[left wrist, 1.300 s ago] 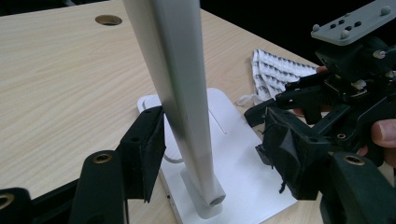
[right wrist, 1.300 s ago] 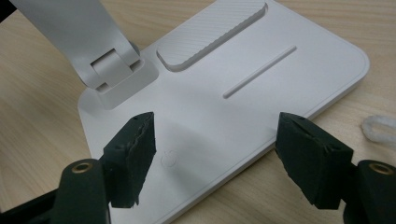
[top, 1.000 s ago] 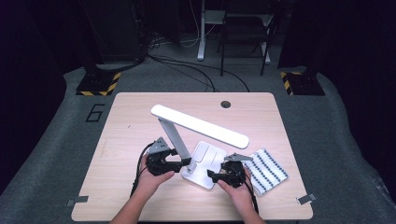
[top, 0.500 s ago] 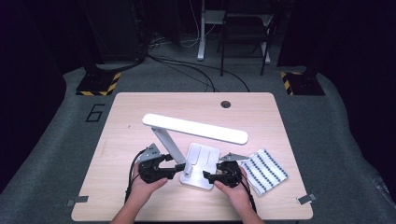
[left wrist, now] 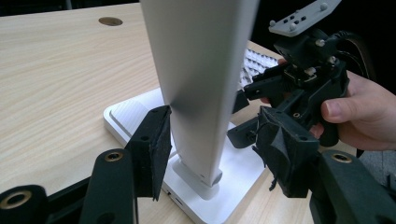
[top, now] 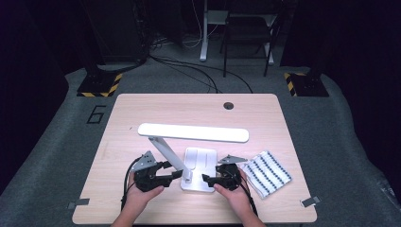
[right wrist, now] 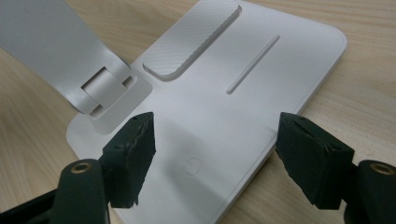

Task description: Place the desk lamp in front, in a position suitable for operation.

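A white desk lamp stands at the table's near middle, with a flat base (top: pixel 202 161), a slanted arm (top: pixel 163 150) and a long head (top: pixel 194 133) lying level across the table. My left gripper (top: pixel 171 170) is open and straddles the arm (left wrist: pixel 201 70) just above its hinge. Its left pad (left wrist: pixel 156 140) is at the arm's edge and the right pad stands apart. My right gripper (top: pixel 208 178) is open at the base's near right corner. Its own view looks down on the base (right wrist: pixel 243 107), with the power mark (right wrist: pixel 192 165) between the jaws (right wrist: pixel 217 144).
A blue-and-white patterned cloth (top: pixel 265 172) lies on the table right of the base, beside my right hand. A round cable hole (top: pixel 229 105) sits near the far edge. Bare wood (top: pixel 142 109) runs across the far half and the left side.
The lamp head has swung from a diagonal to level across the table, its left end coming nearer. My left gripper moved slightly left and nearer along the arm. The right gripper barely moved.
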